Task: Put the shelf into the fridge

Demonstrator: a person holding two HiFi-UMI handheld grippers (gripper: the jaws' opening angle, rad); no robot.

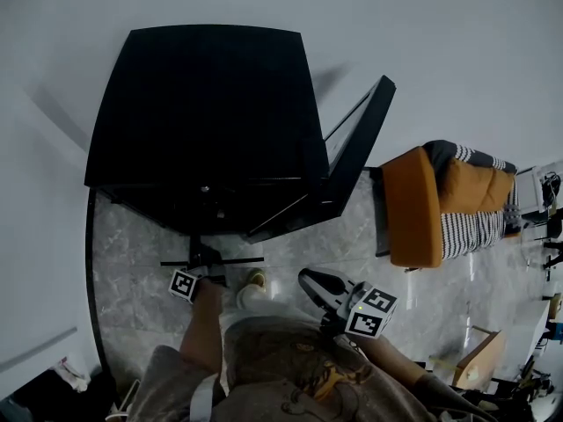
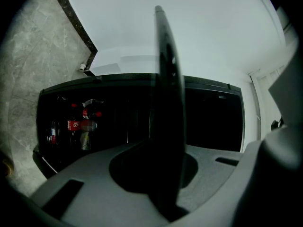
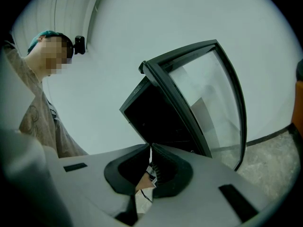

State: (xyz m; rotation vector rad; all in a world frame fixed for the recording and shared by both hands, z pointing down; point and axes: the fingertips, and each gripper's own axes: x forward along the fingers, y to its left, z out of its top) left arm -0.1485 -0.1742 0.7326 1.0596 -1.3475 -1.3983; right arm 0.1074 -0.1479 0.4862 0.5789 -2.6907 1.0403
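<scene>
In the head view, the left gripper (image 1: 204, 266) at lower centre holds a thin dark flat shelf (image 1: 237, 259) before the open black glass-doored fridge (image 1: 202, 121) at upper centre. In the left gripper view, its jaws clamp that shelf, seen edge-on up mid-frame. In the right gripper view, the right gripper (image 3: 151, 148) has its jaws together, empty, with the fridge at centre right.

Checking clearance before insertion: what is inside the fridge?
Red-labelled bottles sit in the fridge, at the left gripper view's left. The held shelf covers the middle; the rest is too dark.
</scene>
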